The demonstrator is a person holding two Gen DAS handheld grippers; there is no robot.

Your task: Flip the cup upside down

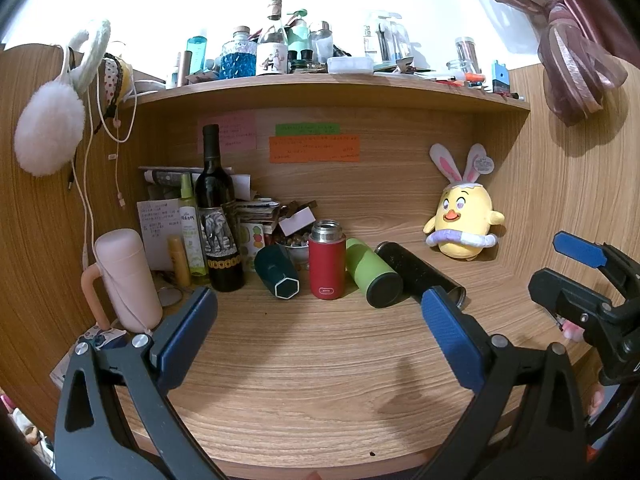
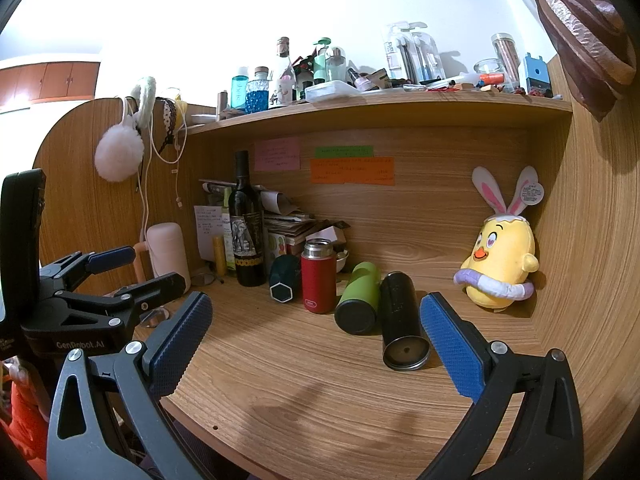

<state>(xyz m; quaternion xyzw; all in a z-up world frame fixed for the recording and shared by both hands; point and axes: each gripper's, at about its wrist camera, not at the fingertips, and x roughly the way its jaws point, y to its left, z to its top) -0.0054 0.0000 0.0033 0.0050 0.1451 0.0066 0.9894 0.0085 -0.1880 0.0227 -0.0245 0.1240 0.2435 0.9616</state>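
On the wooden bench (image 1: 320, 360) four cups stand or lie in a row in front of the back wall. The red cup (image 1: 327, 264) stands upright with its metal mouth open at the top. To its left the dark teal cup (image 1: 277, 270) lies tilted, showing its hexagonal base, and it leans close to the red cup. To the right of the red cup the green cup (image 1: 372, 274) lies on its side, and just beside it the black cup (image 2: 402, 320) lies on its side too, with its metal end turned to the front. The left tool (image 1: 320, 308) hangs above the front of the bench with its blue pads spread wide, holding nothing. The right tool (image 2: 316, 316) is spread wide in the same way and is empty too. A wine bottle (image 1: 218, 216) stands left of the cups, and a yellow plush chick (image 1: 464, 220) sits at the right corner.
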